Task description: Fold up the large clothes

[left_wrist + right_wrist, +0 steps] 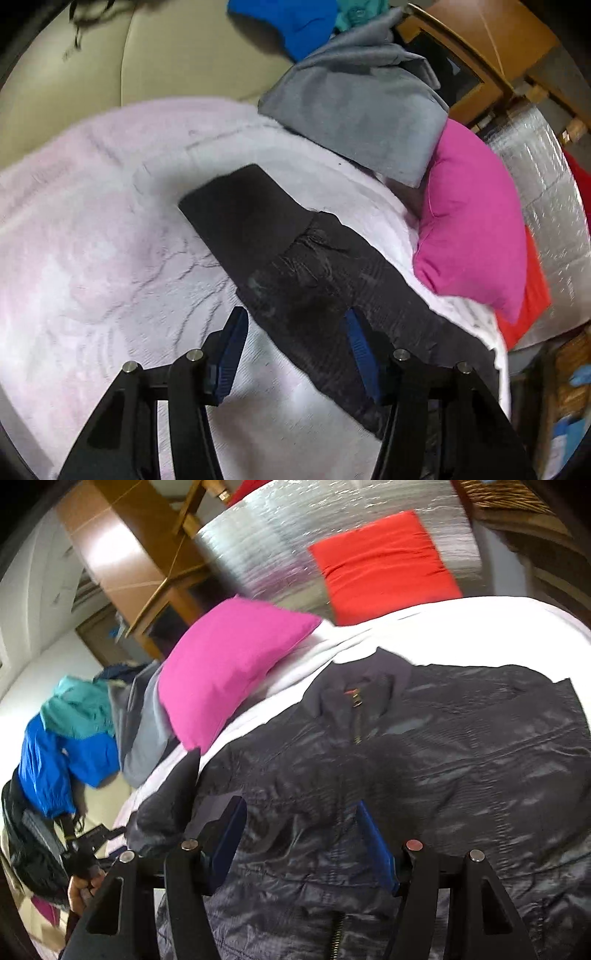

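A dark, shiny zip-up jacket (443, 738) lies front up on a pale blanket (406, 627), its collar toward the far side. My right gripper (301, 816) hovers over the chest beside the zipper, jaws apart, blue pads (373, 834) not pressing the fabric. In the left wrist view one black sleeve (266, 236) stretches diagonally across the pinkish-white blanket (110, 221). My left gripper (295, 328) stands over the sleeve's near part with its jaws apart. The sleeve runs between the pads and around the right finger, with no visible pinch.
A magenta pillow (472, 229) sits by the jacket's shoulder, with a red cushion (384, 565) on a silver foil mat behind it. Grey (362, 107), blue (55, 768) and teal garments are piled at the blanket's edge. Wooden furniture (480, 48) stands beyond. A hand (79, 890) shows at lower left.
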A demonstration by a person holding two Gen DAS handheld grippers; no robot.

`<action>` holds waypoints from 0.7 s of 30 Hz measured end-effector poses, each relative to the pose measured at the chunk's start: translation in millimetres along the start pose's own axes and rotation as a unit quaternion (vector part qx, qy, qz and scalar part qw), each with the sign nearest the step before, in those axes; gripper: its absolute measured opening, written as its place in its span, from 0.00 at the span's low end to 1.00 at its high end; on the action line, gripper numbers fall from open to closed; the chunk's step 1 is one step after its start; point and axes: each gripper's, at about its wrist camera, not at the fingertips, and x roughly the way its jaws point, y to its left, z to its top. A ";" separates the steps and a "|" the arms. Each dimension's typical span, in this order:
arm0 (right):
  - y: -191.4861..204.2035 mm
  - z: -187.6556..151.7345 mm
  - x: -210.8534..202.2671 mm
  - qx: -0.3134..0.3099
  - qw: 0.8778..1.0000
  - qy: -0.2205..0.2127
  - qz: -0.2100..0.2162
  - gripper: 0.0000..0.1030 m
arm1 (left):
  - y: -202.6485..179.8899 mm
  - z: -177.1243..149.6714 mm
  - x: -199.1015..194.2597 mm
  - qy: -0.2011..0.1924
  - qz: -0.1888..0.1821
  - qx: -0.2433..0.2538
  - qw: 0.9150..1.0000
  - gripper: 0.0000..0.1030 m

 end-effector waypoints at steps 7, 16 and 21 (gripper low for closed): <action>-25.0 6.6 -16.6 0.030 0.999 -0.012 -0.014 0.64 | 18.8 11.1 23.8 -0.007 -0.002 -0.056 0.998 0.33; -58.3 13.3 -44.1 0.064 0.997 -0.040 -0.036 0.64 | -60.6 4.7 -23.8 -0.085 0.000 0.057 0.995 0.14; -83.0 15.9 -61.3 0.099 0.992 -0.057 -0.044 0.64 | -161.5 -48.5 -86.9 -0.158 -0.058 0.208 0.963 0.13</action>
